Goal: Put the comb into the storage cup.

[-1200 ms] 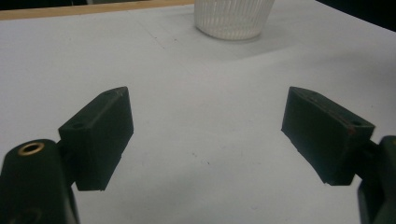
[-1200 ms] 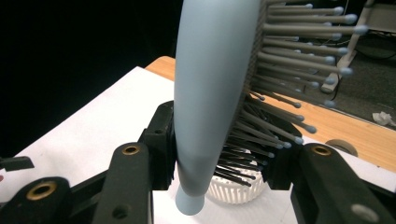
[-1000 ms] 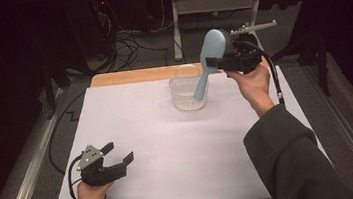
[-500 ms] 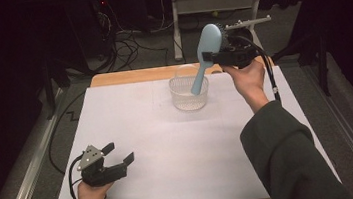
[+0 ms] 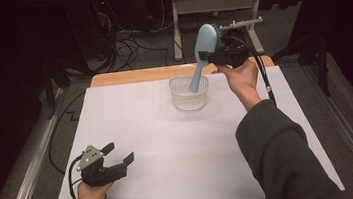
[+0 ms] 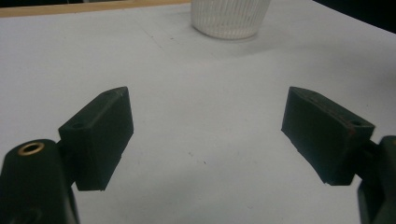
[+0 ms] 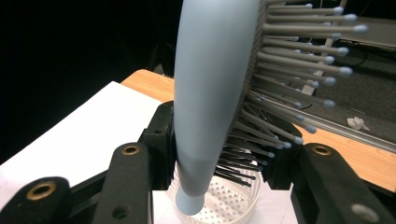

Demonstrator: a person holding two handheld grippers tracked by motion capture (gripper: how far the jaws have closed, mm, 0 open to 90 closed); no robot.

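Observation:
A light blue hairbrush [image 5: 201, 56] hangs over a clear ribbed basket [image 5: 190, 93] at the back middle of the white table cover [image 5: 169, 140]. My right gripper [image 5: 208, 55] is shut on the hairbrush [image 7: 215, 88] where head meets handle, with bristles [image 7: 299, 60] pointing right. The handle end dips toward the basket [image 7: 219, 205]. Near the front left corner my left gripper [image 5: 120, 153] rests low over the cover, open, nothing between its jaws. The left gripper [image 6: 205, 135] faces the basket [image 6: 229, 18] far ahead.
A wooden table edge [image 5: 126, 77] shows behind the cover. A white metal stand [image 5: 214, 4] and dark cables [image 5: 127, 39] lie on the floor beyond. Metal rails [image 5: 27, 177] run along both sides of the table.
The right hand has brought the hairbrush a little toward the basket and stood it steeper, the handle end now over the basket's mouth. The left gripper has not moved.

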